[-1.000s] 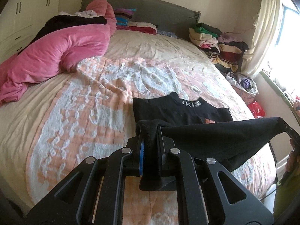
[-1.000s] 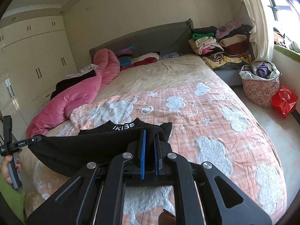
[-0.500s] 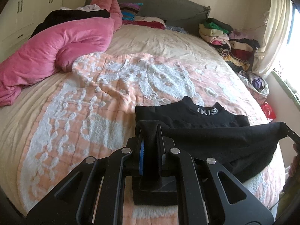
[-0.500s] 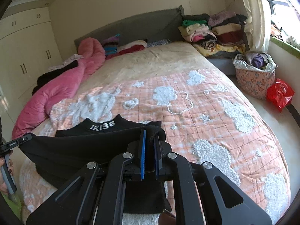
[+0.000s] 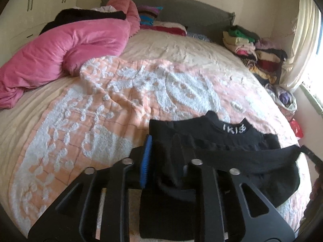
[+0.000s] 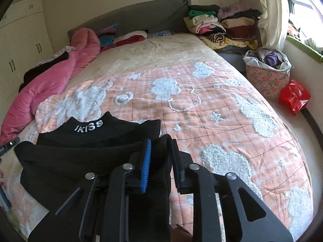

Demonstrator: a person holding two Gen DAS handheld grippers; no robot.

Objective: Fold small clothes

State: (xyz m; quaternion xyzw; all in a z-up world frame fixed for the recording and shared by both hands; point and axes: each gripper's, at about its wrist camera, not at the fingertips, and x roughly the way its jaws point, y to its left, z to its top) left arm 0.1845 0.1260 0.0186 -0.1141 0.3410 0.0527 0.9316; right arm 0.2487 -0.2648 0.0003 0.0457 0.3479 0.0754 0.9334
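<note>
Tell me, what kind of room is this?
A bedroom in a home, most likely. A wide bed with a grey headboard fills it, a pink duvet lies bunched along one side, and built-in wardrobes line the wall.

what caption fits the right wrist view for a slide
Right hand-held gripper opening around folded black garment on the bed.

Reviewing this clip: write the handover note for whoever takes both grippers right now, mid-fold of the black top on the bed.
Left gripper: jaws have just been opening, fabric between them.
Right gripper: the same, jaws opening on the other corner.
Black top: lies on the peach blanket, its lower part brought up toward the lettered collar.
Done: the fold is laid over.
Left: let go fully, pull clear, smooth it, finish the remaining folds.
</note>
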